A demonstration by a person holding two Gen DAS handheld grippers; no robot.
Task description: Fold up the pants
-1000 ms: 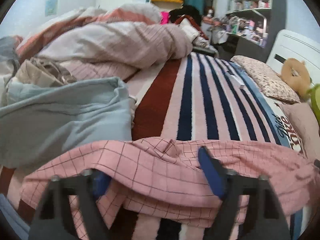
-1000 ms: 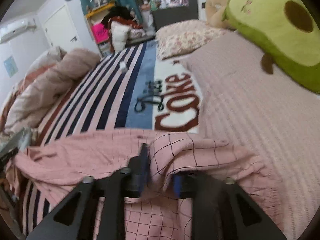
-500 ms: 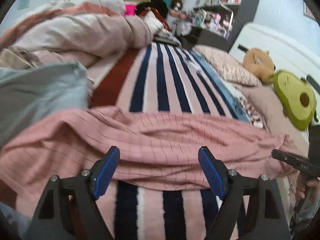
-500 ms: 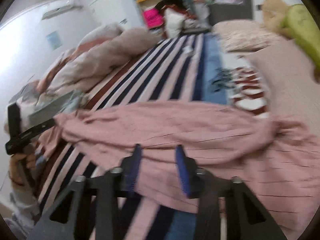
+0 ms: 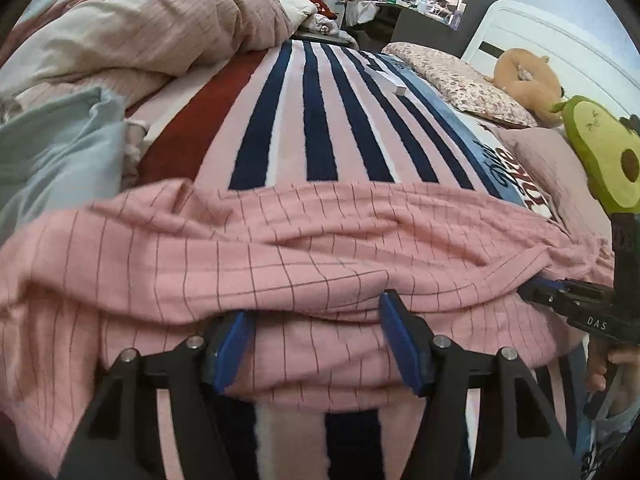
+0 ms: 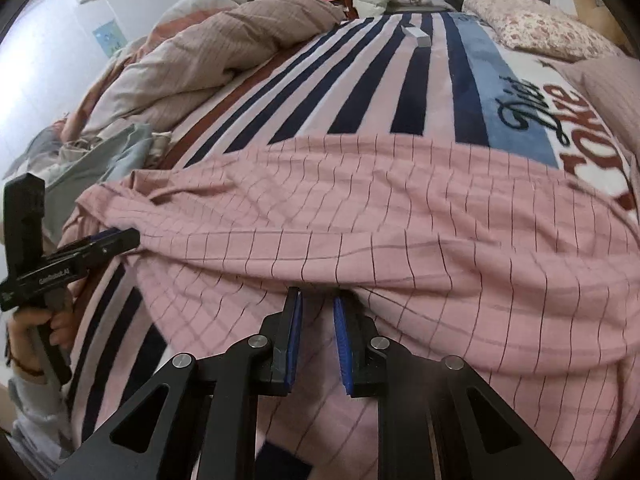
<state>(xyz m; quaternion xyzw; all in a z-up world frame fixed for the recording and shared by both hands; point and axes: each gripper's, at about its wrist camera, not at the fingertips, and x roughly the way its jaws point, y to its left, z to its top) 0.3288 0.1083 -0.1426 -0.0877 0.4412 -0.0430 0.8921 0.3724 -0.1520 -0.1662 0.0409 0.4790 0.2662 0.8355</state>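
The pink checked pants (image 5: 304,256) lie stretched sideways across the striped blanket (image 5: 316,128), rumpled, also in the right wrist view (image 6: 380,224). My left gripper (image 5: 316,320) is open, its blue pads at the near edge of the cloth, which bulges between them. In the right wrist view it (image 6: 116,236) shows at the pants' left end. My right gripper (image 6: 316,316) has its jaws narrowly apart at the near edge, with cloth in front of the tips. In the left wrist view it (image 5: 536,284) touches the pants' right end.
A heaped beige quilt (image 5: 152,28) and a pale blue garment (image 5: 60,148) lie at the left. A floral pillow (image 5: 464,80), a brown plush (image 5: 528,76) and an avocado plush (image 5: 604,152) lie at the right. A small white box (image 6: 418,36) sits on the blanket.
Both grippers have come back in to the near edge of the pants. The cloth now lies flatter and more spread out than a second ago.
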